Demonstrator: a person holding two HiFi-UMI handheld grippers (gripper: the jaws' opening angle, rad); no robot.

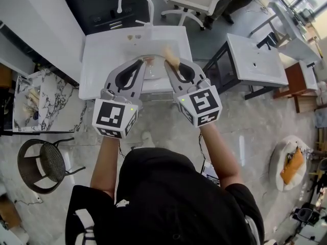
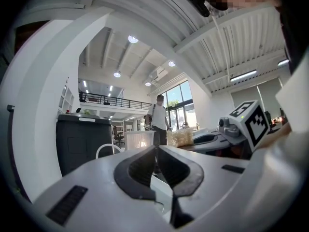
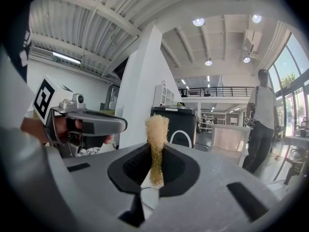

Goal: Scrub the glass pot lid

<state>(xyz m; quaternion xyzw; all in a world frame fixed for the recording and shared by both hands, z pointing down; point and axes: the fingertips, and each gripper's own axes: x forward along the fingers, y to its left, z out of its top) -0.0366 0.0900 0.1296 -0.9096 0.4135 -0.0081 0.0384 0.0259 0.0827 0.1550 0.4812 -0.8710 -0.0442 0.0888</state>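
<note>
The right hand-held gripper (image 3: 155, 153) is clamped on a tan, fibrous scrubber (image 3: 157, 127) that stands upright between its pads. The left hand-held gripper (image 2: 156, 151), just beside it, has its jaws together with nothing between them. A white sink (image 1: 102, 50) lies below both. A thin curved rim between the two tips may be the glass pot lid (image 1: 153, 55).

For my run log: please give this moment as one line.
left gripper: shut | right gripper: shut on scrubber | both at sink
</note>
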